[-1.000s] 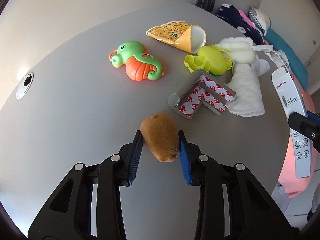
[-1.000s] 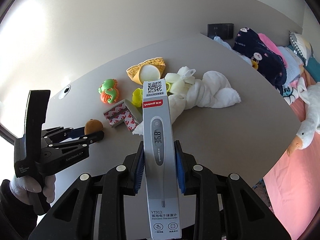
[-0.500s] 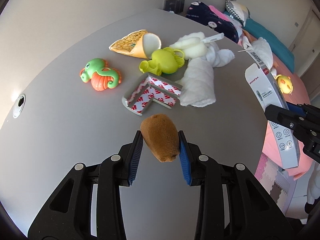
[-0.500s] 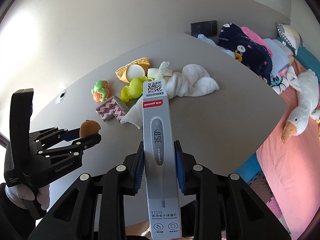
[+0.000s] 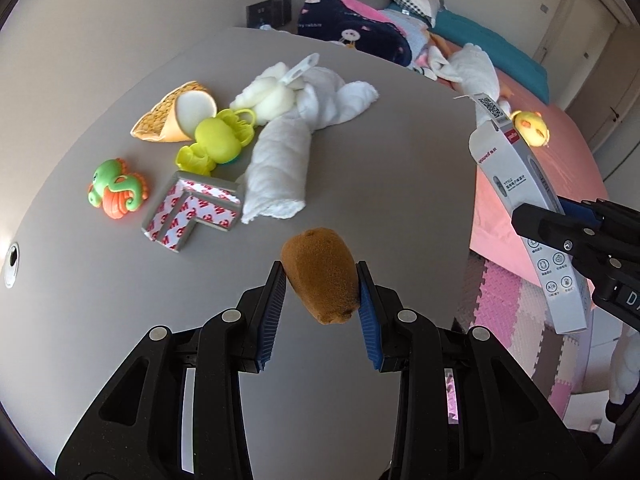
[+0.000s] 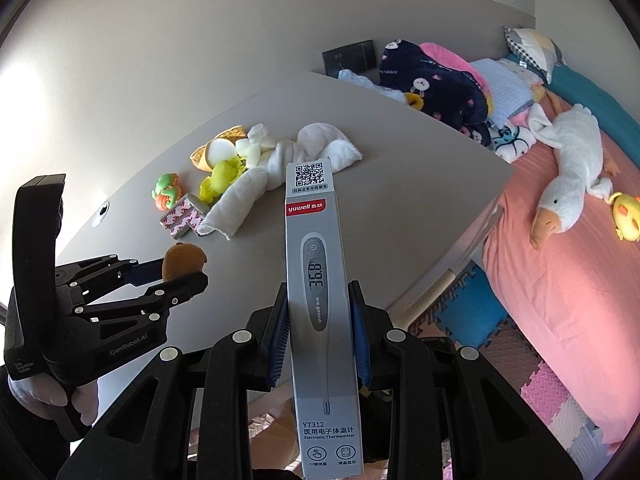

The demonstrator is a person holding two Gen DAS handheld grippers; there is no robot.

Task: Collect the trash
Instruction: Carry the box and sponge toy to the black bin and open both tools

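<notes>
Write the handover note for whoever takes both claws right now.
Left claw: shut on the brown kiwi, lifted off the grey table.
Right claw: shut on the thermometer box, held upright, off the table.
On the table: seahorse toy, yellow toy, cone-shaped wrapper, taped corner guard, white cloths.
Done: two items picked up.
Left: drop both; no bin in view. Then sort trash from what remains, probably the wrapper and the corner guard.

Brown fuzzy kiwi; grey thermometer box with a red band; green-orange seahorse — red-lettered, perhaps taped, corner guard.
</notes>
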